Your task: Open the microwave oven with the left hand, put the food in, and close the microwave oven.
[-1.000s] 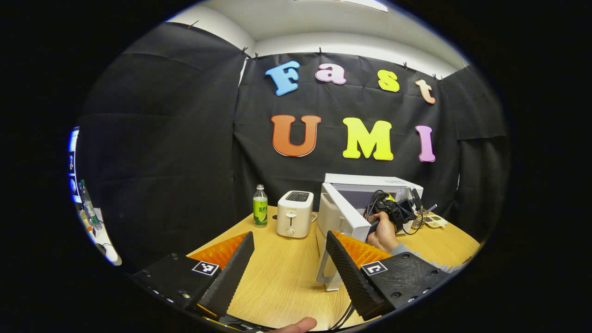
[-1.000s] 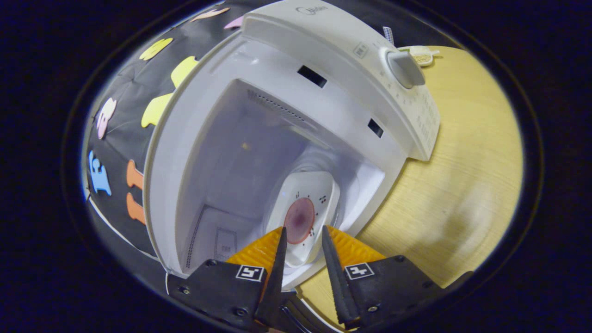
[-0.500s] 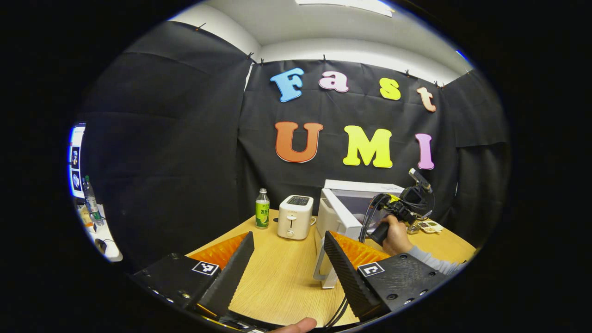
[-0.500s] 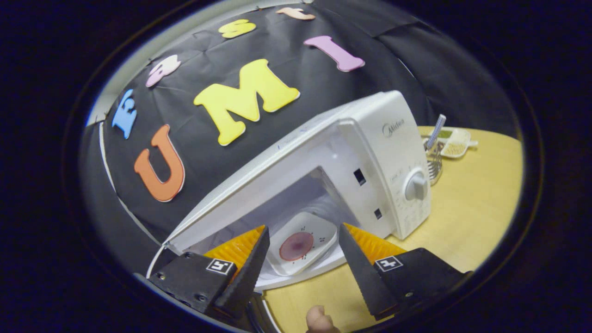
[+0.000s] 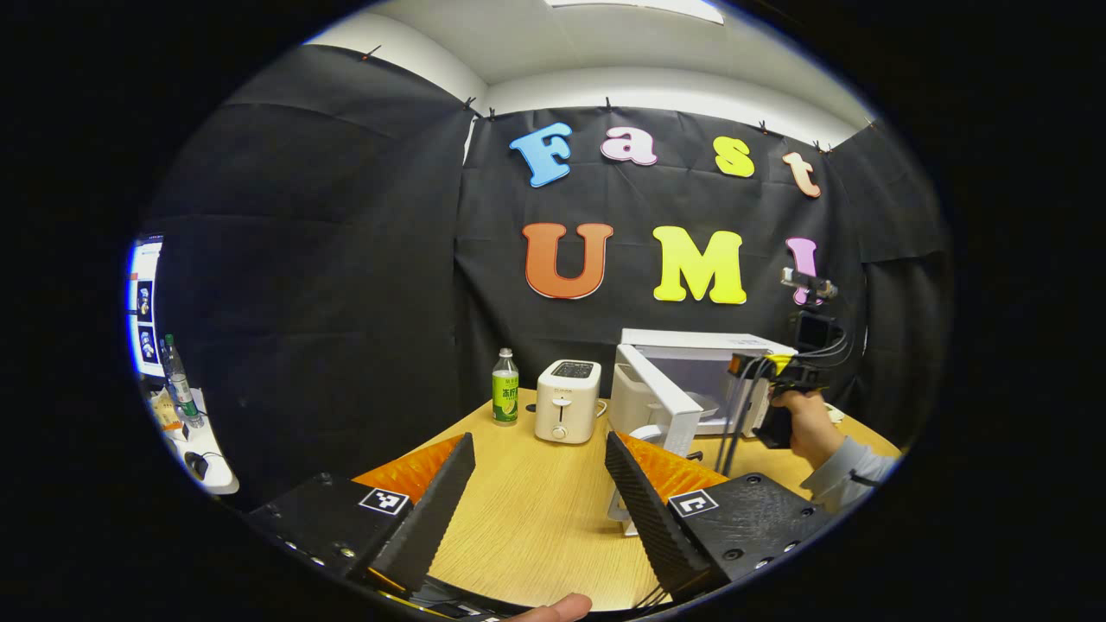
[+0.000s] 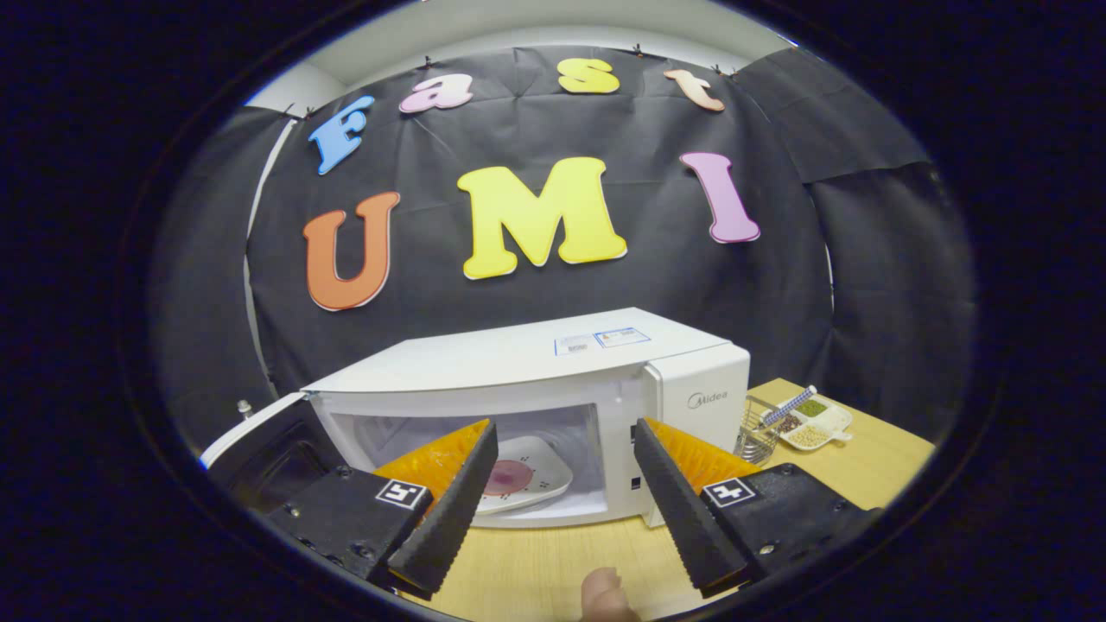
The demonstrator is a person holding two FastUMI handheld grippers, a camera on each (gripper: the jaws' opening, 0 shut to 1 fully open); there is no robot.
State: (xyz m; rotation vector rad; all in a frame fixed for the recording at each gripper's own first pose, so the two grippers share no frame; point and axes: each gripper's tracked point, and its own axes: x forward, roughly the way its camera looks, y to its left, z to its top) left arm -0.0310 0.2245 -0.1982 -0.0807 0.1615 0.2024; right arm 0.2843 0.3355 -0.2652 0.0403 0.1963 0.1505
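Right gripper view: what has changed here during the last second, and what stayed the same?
The right gripper let go of the plate, opened its fingers and drew back out of the microwave. The plate stayed inside, the door stayed open, and the left gripper stayed open, holding nothing.

My microwave (image 6: 527,380) is a white box standing near the back edge of the table (image 6: 536,574), toward its right side, with a dial panel on its right end. Its door (image 5: 661,399) hangs wide open, swung out to the left. Inside sits the food (image 6: 507,477), a dark reddish round on a white plate (image 6: 536,473) that lies flat on the oven floor.
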